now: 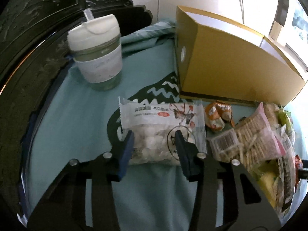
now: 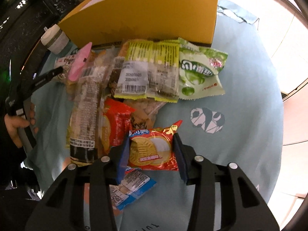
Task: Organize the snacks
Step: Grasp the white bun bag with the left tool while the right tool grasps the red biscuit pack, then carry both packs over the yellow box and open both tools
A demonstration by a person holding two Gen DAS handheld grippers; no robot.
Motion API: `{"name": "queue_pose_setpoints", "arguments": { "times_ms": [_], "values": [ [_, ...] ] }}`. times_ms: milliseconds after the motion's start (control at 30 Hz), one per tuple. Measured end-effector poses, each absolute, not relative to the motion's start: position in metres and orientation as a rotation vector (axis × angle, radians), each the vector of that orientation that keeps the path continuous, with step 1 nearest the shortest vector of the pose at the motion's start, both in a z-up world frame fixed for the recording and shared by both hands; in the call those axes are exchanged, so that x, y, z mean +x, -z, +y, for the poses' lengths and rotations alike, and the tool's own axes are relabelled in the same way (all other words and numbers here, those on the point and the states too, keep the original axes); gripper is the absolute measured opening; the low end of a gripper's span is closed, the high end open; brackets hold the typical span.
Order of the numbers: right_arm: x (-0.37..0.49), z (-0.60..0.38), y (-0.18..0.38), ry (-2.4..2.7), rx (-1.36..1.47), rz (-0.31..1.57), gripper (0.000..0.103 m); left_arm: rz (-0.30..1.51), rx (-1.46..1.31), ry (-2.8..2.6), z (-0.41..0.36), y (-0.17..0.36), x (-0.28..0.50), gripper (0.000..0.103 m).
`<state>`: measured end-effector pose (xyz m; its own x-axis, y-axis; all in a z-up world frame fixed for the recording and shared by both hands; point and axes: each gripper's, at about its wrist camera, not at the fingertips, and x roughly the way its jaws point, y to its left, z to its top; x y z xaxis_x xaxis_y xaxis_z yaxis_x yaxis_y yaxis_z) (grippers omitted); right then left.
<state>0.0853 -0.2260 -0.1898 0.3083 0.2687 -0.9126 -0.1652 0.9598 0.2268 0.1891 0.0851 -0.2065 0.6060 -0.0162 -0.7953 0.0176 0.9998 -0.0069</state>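
Your left claw [image 1: 154, 140] pinches the white candy bag [image 1: 157, 130] at lower center; right claw [image 2: 152, 150] pinches the red cookie pack [image 2: 152, 148]. Slippery wrappers could slide out before reaching the yellow box [image 1: 221, 63].

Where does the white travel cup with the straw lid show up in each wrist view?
Left wrist: the white travel cup with the straw lid stands upper left on the teal cloth, left of the yellow cardboard box.
Right wrist: the cup is small at the upper left edge, beside the box's left corner.
Shared landmark: the yellow cardboard box.
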Motion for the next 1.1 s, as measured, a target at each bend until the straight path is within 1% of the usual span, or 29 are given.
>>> {"name": "queue_pose_setpoints", "arguments": {
  "times_ms": [133, 167, 200, 233, 267, 300, 367, 467, 500, 533, 567, 600, 667, 733, 900, 1100],
  "values": [
    [0.078, -0.224, 0.182, -0.288, 0.092, 1.209, 0.044, 0.918, -0.015, 0.038, 0.081, 0.206, 0.180, 0.042],
    [0.076, -0.224, 0.181, -0.290, 0.091, 1.208, 0.044, 0.921, -0.020, 0.044, 0.080, 0.207, 0.179, 0.048],
    [0.076, -0.225, 0.179, -0.291, 0.089, 1.208, 0.044, 0.923, -0.017, 0.045, 0.081, 0.209, 0.183, 0.058],
    [0.077, -0.226, 0.178, -0.292, 0.087, 1.207, 0.044, 0.939, -0.004, 0.046, 0.079, 0.210, 0.187, 0.081],
    [0.075, -0.225, 0.176, -0.294, 0.083, 1.205, 0.044, 0.950, 0.017, 0.041, 0.076, 0.211, 0.191, 0.089],
    [0.072, -0.231, 0.174, -0.294, 0.078, 1.204, 0.044, 0.962, 0.045, 0.035, 0.072, 0.214, 0.197, 0.090],
    [0.072, -0.234, 0.171, -0.290, 0.070, 1.201, 0.044, 0.990, 0.084, 0.015, 0.066, 0.218, 0.207, 0.097],
    [0.071, -0.240, 0.170, -0.270, 0.077, 1.200, 0.044, 1.033, 0.149, -0.021, 0.055, 0.227, 0.218, 0.099],
    [0.071, -0.241, 0.169, -0.265, 0.079, 1.198, 0.044, 1.030, 0.156, -0.028, 0.054, 0.228, 0.218, 0.099],
    [0.071, -0.244, 0.169, -0.258, 0.084, 1.196, 0.044, 1.029, 0.160, -0.030, 0.053, 0.228, 0.217, 0.094],
    [0.071, -0.246, 0.168, -0.252, 0.092, 1.195, 0.044, 1.022, 0.180, -0.021, 0.050, 0.229, 0.215, 0.087],
    [0.071, -0.247, 0.168, -0.246, 0.098, 1.193, 0.044, 1.007, 0.219, -0.001, 0.044, 0.228, 0.211, 0.083],
    [0.070, -0.249, 0.168, -0.242, 0.108, 1.190, 0.044, 0.966, 0.277, 0.033, 0.036, 0.226, 0.201, 0.060],
    [0.070, -0.247, 0.169, -0.246, 0.115, 1.187, 0.044, 0.944, 0.265, 0.048, 0.037, 0.222, 0.191, 0.053],
    [0.071, -0.236, 0.167, -0.268, 0.109, 1.178, 0.044, 0.930, 0.129, 0.082, 0.049, 0.215, 0.167, 0.049],
    [0.072, -0.230, 0.156, -0.291, 0.097, 1.146, 0.044, 0.881, 0.035, 0.138, 0.048, 0.193, 0.142, 0.049]
  ]
}}
